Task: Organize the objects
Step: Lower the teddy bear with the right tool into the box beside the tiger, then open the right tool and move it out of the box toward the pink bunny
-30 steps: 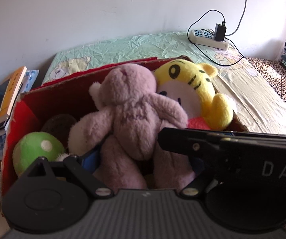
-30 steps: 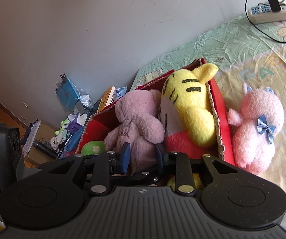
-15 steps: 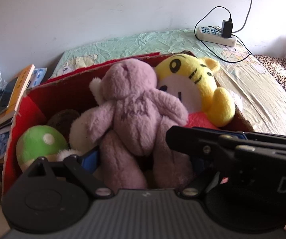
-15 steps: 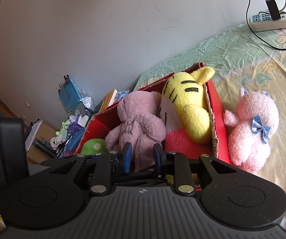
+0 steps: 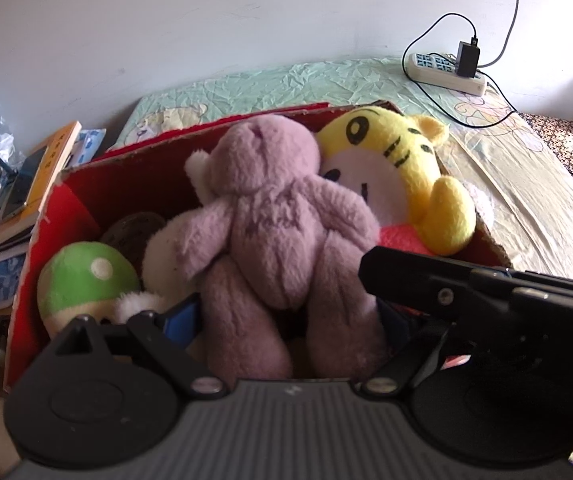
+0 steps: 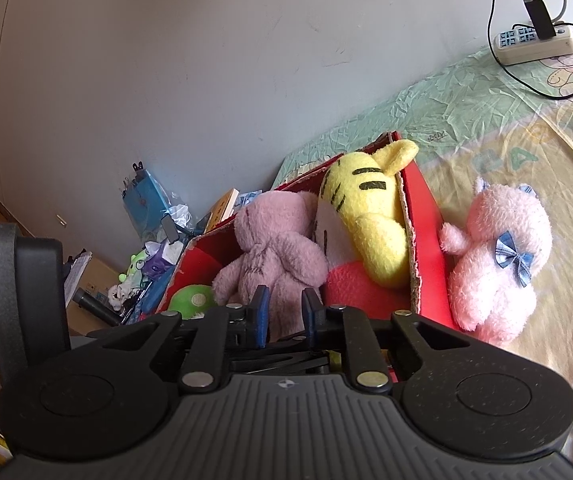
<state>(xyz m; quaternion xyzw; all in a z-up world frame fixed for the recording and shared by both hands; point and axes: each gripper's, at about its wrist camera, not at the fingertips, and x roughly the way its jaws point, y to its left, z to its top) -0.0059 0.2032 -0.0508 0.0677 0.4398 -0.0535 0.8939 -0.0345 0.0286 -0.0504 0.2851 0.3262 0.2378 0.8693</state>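
The red box (image 6: 426,216) on the bed holds the mauve bear (image 5: 282,232) at centre, a yellow tiger (image 5: 398,160) and a green mushroom plush (image 5: 82,276). A pink plush (image 6: 502,264) lies just outside its right wall. All are soft and light; grip a limb or the torso.

The right tongs (image 6: 284,312) have just been closing, now narrow on the bear's leg. The left tongs (image 5: 286,324) straddle both legs, medium-wide; contact unclear.

Sheeted bed (image 6: 506,128), red box (image 6: 426,216), pink plush (image 6: 498,264), power strip (image 6: 534,42)
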